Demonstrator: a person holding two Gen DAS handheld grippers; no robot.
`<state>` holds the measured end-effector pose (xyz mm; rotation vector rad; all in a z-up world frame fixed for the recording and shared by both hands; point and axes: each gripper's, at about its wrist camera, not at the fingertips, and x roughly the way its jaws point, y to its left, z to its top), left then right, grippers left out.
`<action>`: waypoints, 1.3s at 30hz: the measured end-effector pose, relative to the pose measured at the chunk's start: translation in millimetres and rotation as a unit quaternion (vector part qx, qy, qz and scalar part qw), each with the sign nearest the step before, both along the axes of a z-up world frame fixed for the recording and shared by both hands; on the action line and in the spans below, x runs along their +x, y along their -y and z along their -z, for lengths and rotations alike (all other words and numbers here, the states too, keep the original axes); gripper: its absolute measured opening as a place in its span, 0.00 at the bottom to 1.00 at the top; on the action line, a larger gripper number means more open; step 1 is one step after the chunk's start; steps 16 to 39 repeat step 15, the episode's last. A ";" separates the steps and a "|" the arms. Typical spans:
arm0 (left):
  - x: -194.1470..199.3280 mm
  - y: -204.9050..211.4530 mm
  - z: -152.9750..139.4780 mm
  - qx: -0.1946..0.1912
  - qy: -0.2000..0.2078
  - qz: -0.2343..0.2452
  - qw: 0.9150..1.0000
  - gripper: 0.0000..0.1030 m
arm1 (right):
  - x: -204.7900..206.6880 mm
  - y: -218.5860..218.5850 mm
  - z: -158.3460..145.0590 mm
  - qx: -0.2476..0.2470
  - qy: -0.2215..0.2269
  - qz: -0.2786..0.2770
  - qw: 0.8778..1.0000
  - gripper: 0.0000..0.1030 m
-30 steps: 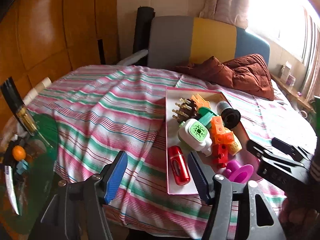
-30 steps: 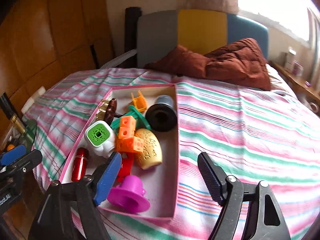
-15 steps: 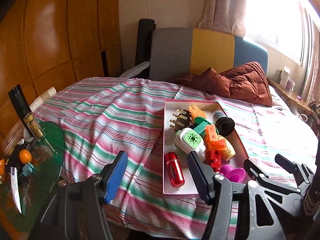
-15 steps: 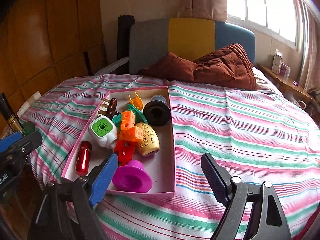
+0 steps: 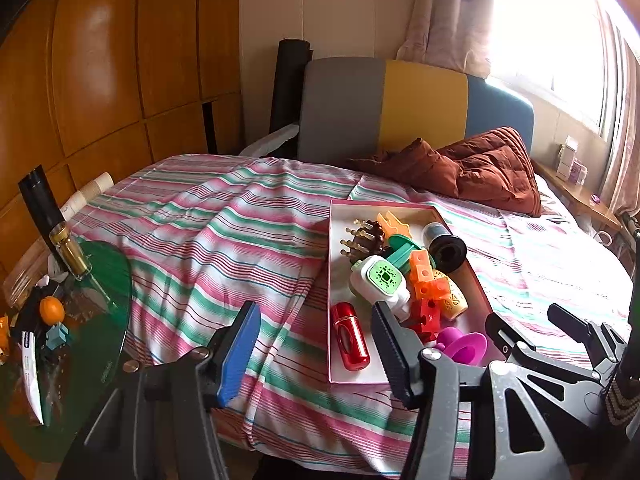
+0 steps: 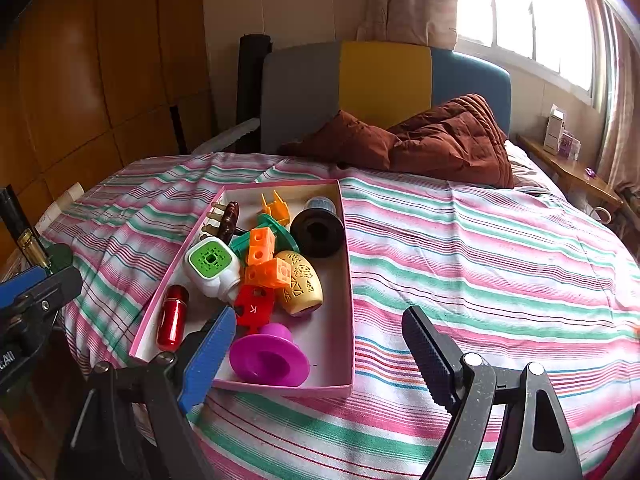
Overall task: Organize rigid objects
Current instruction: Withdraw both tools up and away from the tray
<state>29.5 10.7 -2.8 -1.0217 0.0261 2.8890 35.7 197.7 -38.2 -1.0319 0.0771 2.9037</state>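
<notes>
- The pink box lies on the striped bed, near the bed's front-left edge, with toys piled inside it.
- In it, the magenta spool sits by the near wall, the red cylinder along the left wall, and the black spool against the right wall.
- The left hand-held gripper hangs spread wide and empty, off the bed's near edge.
- The right hand-held gripper is likewise wide open, holding nothing, just in front of the box's near wall.
- Bare striped sheet stretches right of the box.
</notes>
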 end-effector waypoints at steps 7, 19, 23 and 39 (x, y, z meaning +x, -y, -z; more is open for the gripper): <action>-0.6 2.4 0.9 0.003 0.004 0.001 1.000 0.49 | 0.7 2.4 -1.2 0.004 -0.002 -0.002 1.000 0.83; -0.7 4.1 0.8 -0.004 -0.004 -0.003 1.000 0.42 | 0.6 3.4 -0.7 0.006 -0.004 -0.002 1.000 0.83; -0.7 4.1 0.8 -0.004 -0.004 -0.003 1.000 0.42 | 0.6 3.4 -0.7 0.006 -0.004 -0.002 1.000 0.83; -0.7 4.1 0.8 -0.004 -0.004 -0.003 1.000 0.42 | 0.6 3.4 -0.7 0.006 -0.004 -0.002 1.000 0.83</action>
